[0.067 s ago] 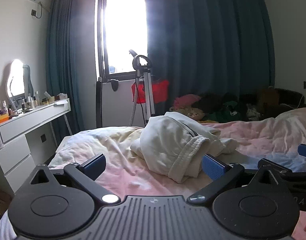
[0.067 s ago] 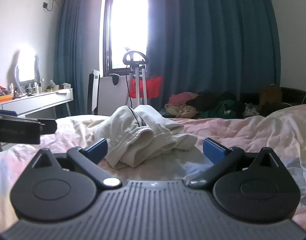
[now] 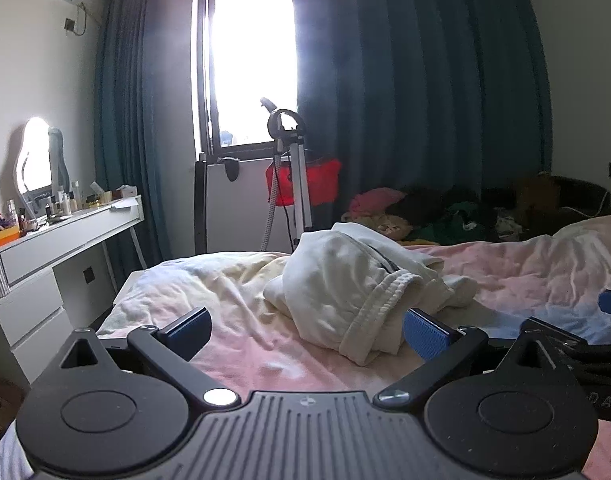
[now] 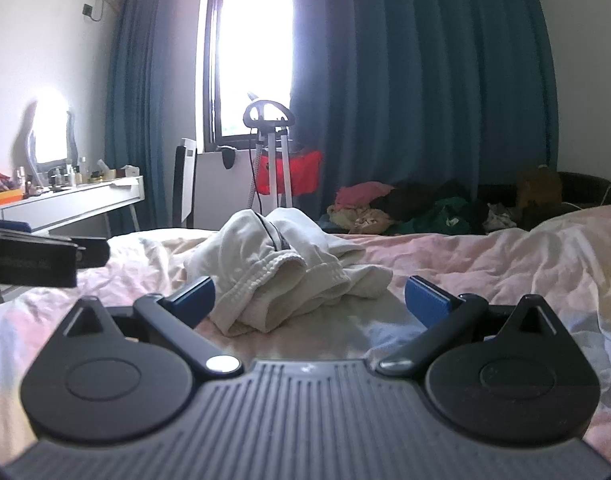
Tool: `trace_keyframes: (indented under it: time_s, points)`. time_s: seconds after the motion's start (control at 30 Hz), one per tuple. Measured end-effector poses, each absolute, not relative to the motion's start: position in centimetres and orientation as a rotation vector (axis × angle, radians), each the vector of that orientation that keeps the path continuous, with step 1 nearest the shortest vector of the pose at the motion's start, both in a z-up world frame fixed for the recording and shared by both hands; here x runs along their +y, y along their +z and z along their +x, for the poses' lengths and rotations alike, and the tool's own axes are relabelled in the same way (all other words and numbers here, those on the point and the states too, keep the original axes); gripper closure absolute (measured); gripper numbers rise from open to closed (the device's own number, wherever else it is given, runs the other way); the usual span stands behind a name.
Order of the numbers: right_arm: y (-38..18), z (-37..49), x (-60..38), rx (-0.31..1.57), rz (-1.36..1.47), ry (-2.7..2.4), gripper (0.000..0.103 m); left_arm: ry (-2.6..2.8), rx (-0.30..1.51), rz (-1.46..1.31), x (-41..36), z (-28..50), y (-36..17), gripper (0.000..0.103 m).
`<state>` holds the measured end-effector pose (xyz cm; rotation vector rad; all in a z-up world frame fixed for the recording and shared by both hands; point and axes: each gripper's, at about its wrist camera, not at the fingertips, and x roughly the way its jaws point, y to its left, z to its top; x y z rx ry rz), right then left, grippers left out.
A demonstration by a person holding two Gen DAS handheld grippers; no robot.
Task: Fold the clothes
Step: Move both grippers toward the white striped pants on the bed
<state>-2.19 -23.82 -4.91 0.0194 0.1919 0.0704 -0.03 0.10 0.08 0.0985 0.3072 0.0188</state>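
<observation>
A crumpled cream-white garment (image 3: pixel 353 292) lies in a heap on the pink bed cover (image 3: pixel 241 344); its ribbed hem faces me. It also shows in the right wrist view (image 4: pixel 281 276). My left gripper (image 3: pixel 305 330) is open and empty, low over the bed just in front of the garment, its right pad (image 3: pixel 423 338) close to the hem. My right gripper (image 4: pixel 311 300) is open and empty, in front of the heap. Part of the right gripper shows in the left wrist view (image 3: pixel 577 344), and part of the left gripper in the right wrist view (image 4: pixel 33 258).
A pile of mixed clothes (image 3: pixel 445 216) lies at the far side of the bed. A garment steamer stand (image 3: pixel 289 184) with a red item stands by the window. A white dressing table (image 3: pixel 57 248) with bottles and a mirror is at the left.
</observation>
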Motion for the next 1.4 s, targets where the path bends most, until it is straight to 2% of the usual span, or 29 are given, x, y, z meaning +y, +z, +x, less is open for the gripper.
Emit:
trace_keyframes:
  time_s: [0.33, 0.5, 0.53, 0.57, 0.63, 0.67, 0.73, 1.0, 1.4]
  points:
    - [-4.4, -3.8, -23.0, 0.155, 0.017, 0.048, 0.0, 0.029, 0.258, 0.101, 0.6, -1.4, 0.6, 0.0]
    - [-2.9, -4.3, -22.1, 0.179, 0.05, 0.03, 0.007, 0.013, 0.226, 0.097, 1.3, -3.2, 1.1, 0.0]
    - [-2.6, -4.4, -22.1, 0.18, 0.065, 0.032, 0.014, 0.01, 0.224, 0.09, 1.4, -3.6, 1.3, 0.0]
    - [-2.2, -4.5, -22.0, 0.187, 0.075, 0.021, 0.03, 0.009, 0.222, 0.083, 1.6, -4.0, 1.6, 0.0]
    - [-1.4, -4.8, -21.9, 0.201, 0.094, -0.001, 0.046, 0.008, 0.217, 0.079, 1.5, -4.3, 1.8, 0.0]
    - [-1.0, -4.9, -21.9, 0.219, 0.112, -0.018, 0.062, 0.011, 0.213, 0.081, 1.6, -4.5, 1.9, 0.0]
    - [-0.2, -5.2, -21.6, 0.249, 0.134, -0.037, 0.082, 0.012, 0.207, 0.084, 1.6, -4.7, 2.1, 0.0]
    - [2.1, -6.5, -20.8, 0.192, 0.197, -0.042, 0.082, -0.005, 0.209, 0.069, 2.6, -5.7, 2.1, 0.0]
    - [0.1, -5.4, -22.9, 0.226, 0.216, -0.022, 0.082, -0.014, 0.3, 0.14, 1.1, -2.3, -1.5, 0.0]
